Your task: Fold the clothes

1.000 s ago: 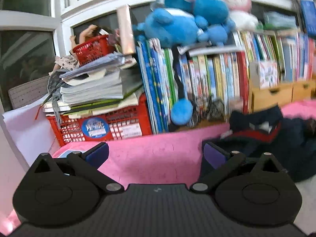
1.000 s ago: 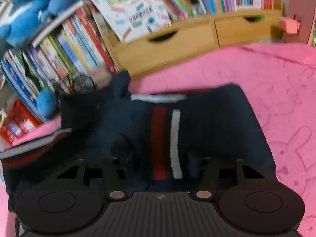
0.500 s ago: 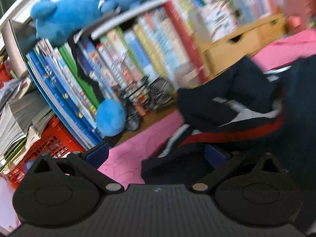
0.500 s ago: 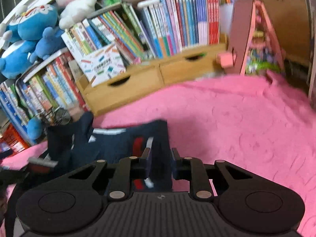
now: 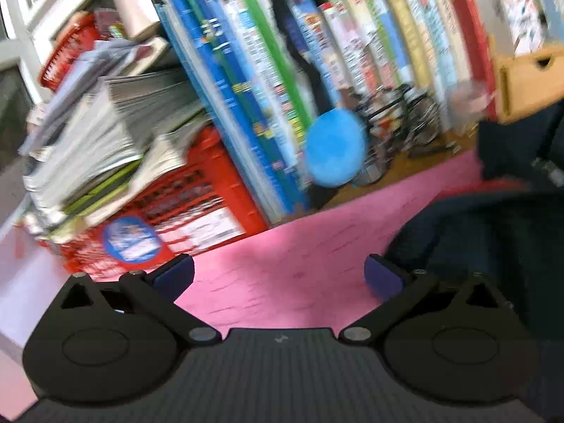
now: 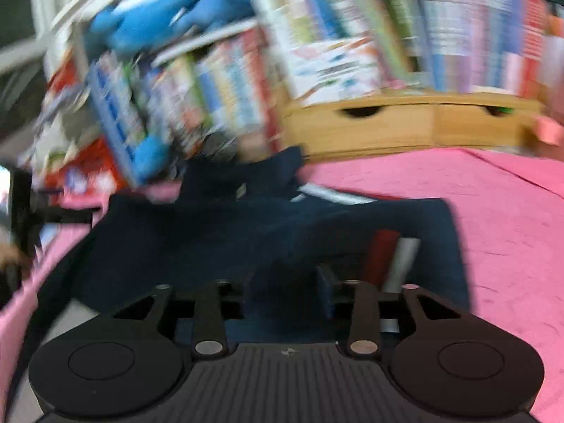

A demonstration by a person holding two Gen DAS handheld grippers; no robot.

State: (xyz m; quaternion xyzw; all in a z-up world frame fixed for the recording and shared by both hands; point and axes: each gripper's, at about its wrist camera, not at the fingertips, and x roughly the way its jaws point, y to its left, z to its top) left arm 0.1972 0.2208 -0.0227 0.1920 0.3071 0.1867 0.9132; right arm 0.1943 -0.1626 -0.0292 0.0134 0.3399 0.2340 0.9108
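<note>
While right view shows stripes [image 6: 391, 261], left lacks them.

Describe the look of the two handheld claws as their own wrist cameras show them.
Both look alike: a black ribbed body with a small pale mark at its centre, two round black discs, and black linkage arms on silver pivot pins. The left claw has dark blue pads on its fingertips. The right claw shows a similar dark pad. No cables, sleeves or hands show.
</note>
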